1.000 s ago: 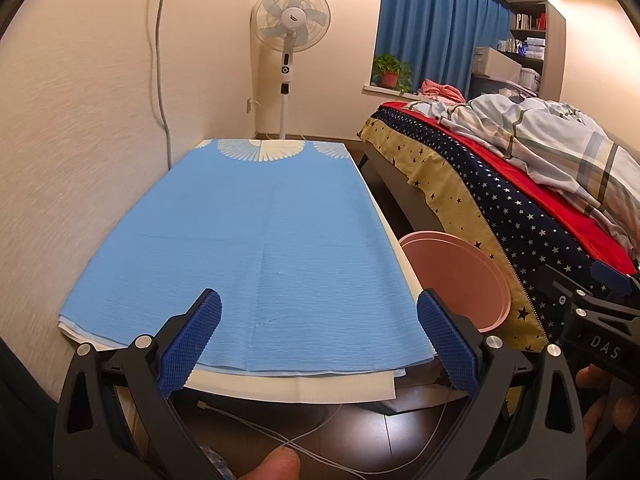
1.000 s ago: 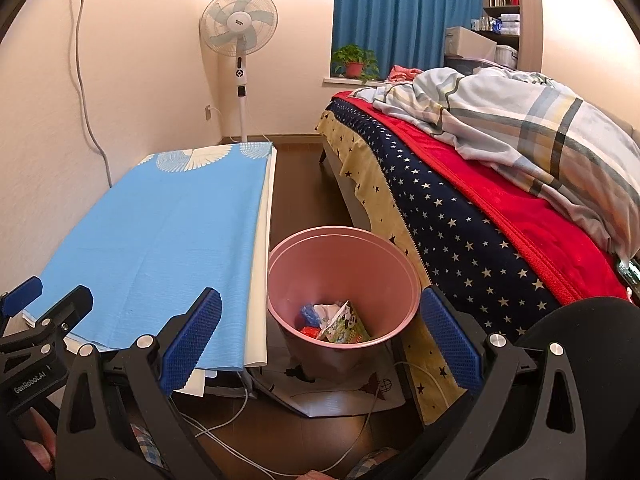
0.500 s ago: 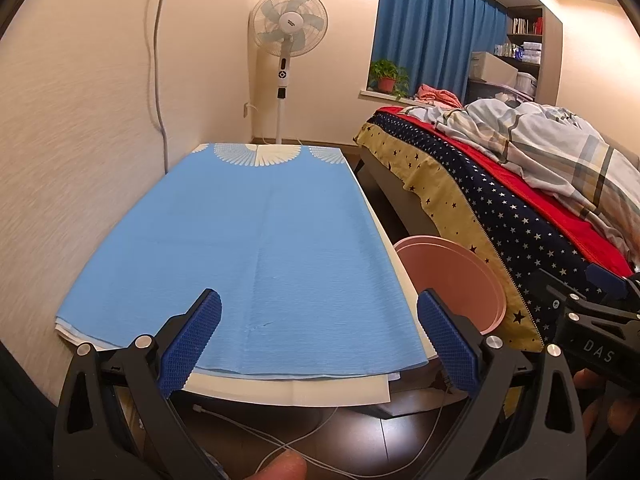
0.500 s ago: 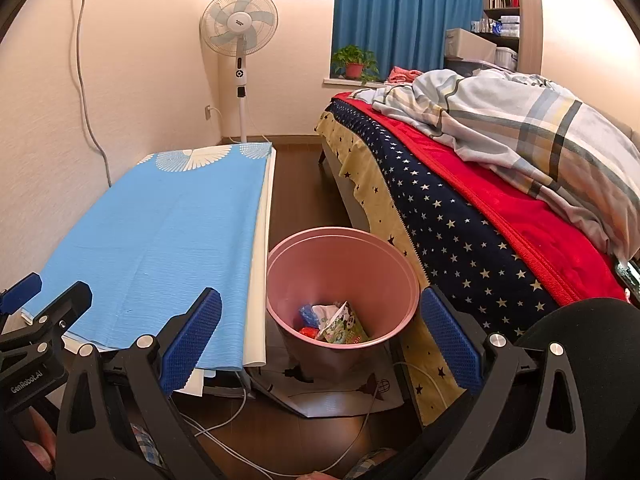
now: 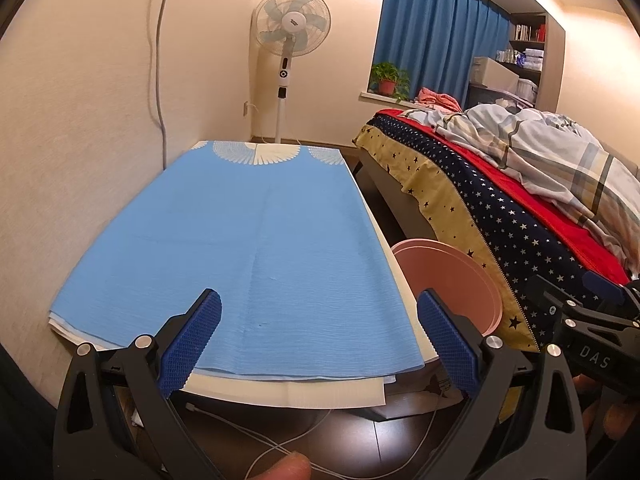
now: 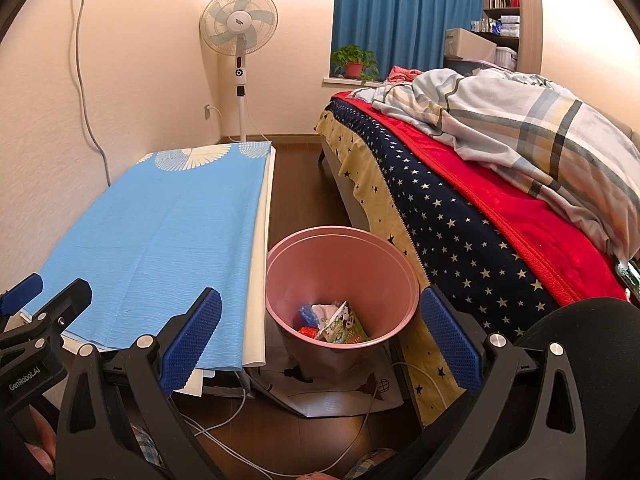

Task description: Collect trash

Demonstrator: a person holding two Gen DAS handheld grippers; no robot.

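Observation:
A pink bin stands on the floor between the low table and the bed. Inside it lie a green printed wrapper, white crumpled paper and small blue and red scraps. My right gripper hangs open just in front of the bin, nothing between its blue pads. My left gripper is open too, held over the near end of the blue cloth on the table. The bin's rim shows to its right. No trash shows on the cloth.
A bed with a star-patterned cover and plaid quilt fills the right side. A standing fan is by the far wall. White cables and a paper bag lie on the dark floor near the bin.
The left gripper's view has drifted slightly, the table sitting a little lower and more centred. The right view is almost unchanged. Both grippers stay open.

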